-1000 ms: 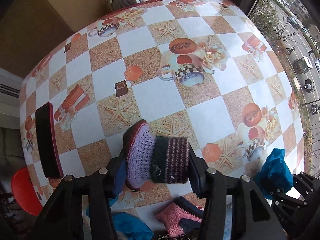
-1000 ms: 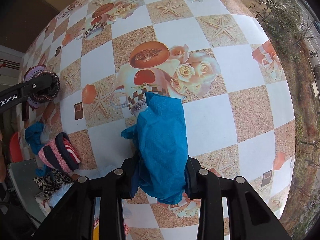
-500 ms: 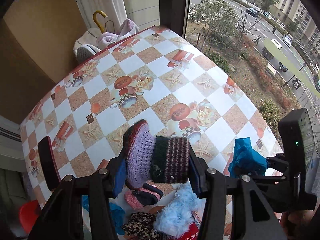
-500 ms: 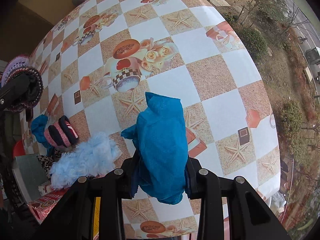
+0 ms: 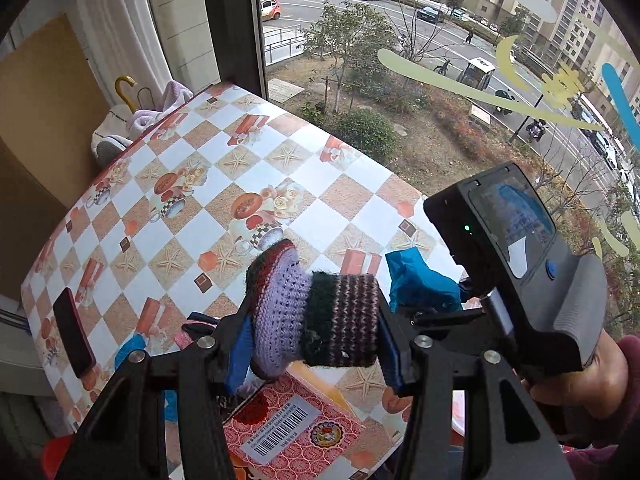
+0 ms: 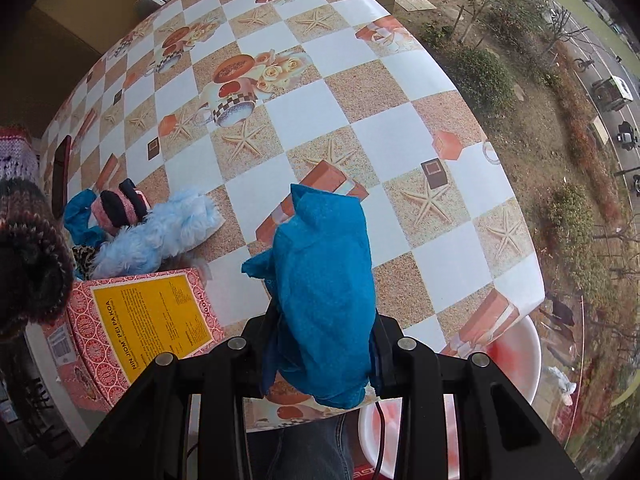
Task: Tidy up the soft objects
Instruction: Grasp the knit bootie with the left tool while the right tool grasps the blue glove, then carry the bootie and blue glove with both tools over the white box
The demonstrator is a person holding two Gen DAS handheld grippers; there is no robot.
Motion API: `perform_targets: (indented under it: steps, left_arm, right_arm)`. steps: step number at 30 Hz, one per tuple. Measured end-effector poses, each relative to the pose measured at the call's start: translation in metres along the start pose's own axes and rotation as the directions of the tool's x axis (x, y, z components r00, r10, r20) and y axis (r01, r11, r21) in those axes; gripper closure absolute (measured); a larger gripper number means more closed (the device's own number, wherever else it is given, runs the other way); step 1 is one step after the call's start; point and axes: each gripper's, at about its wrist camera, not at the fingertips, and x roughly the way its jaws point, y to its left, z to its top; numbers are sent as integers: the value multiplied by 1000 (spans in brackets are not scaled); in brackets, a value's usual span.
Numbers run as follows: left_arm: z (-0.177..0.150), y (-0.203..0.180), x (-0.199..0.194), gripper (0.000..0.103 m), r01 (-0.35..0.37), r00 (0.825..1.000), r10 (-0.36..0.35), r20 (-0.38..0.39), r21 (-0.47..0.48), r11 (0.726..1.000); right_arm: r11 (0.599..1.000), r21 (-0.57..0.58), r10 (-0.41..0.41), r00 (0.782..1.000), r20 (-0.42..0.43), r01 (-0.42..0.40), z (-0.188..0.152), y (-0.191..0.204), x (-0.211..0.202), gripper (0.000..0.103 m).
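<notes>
My left gripper (image 5: 312, 340) is shut on a knitted shoe (image 5: 316, 316), lilac at one end and dark striped at the cuff, held high above the table. My right gripper (image 6: 324, 344) is shut on a crumpled blue cloth (image 6: 324, 288), also lifted over the near table edge. In the left wrist view the right gripper's body (image 5: 516, 272) and the blue cloth (image 5: 420, 280) show at the right, with a hand gripping the handle. On the table lie a fluffy light-blue piece (image 6: 160, 232), a pink and black knitted shoe (image 6: 120, 208) and a leopard-print item (image 6: 84, 258).
A red and yellow box (image 6: 140, 320) lies at the near left edge of the checked tablecloth (image 6: 360, 100). A dark phone (image 5: 74, 332) lies at the left edge. A white stool (image 6: 508, 356) stands below the table corner. A window (image 5: 440, 80) runs behind.
Both grippers rose and drew back from the table, still holding their items. The left view tilted up and rolled, so the window and street now fill its top. The box has come into view.
</notes>
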Motion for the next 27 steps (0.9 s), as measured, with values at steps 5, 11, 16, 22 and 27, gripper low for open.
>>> perform_targets:
  steps: [5,11,16,22,27]
  left_arm:
    - [-42,-28,-24,47,60,998,-60,-14,47,997]
    - [-91,-38,-45,47,59,997,-56,-45,61,996]
    - [-124,-30,-61,47,30,999,-29,-40,16,999]
    - [-154,-4,-81,47,-18,1000,16,-25,-83,996]
    - [-181,25,-99,47,-70,998,68,-17,-190,979]
  right_arm:
    - [1000,-14,3,1000,-7,-3,-33,6,-7,67]
    - [999,-51,10,1000,-20,-11,-70,23,-11,67]
    - [996,-86,18,1000,-15,-19,-96,42,-15,67]
    - [990,-135,46,999,-2,-46,-117,65,-23,67]
    - [979,-192,67,998,17,-63,-128,89,-32,67]
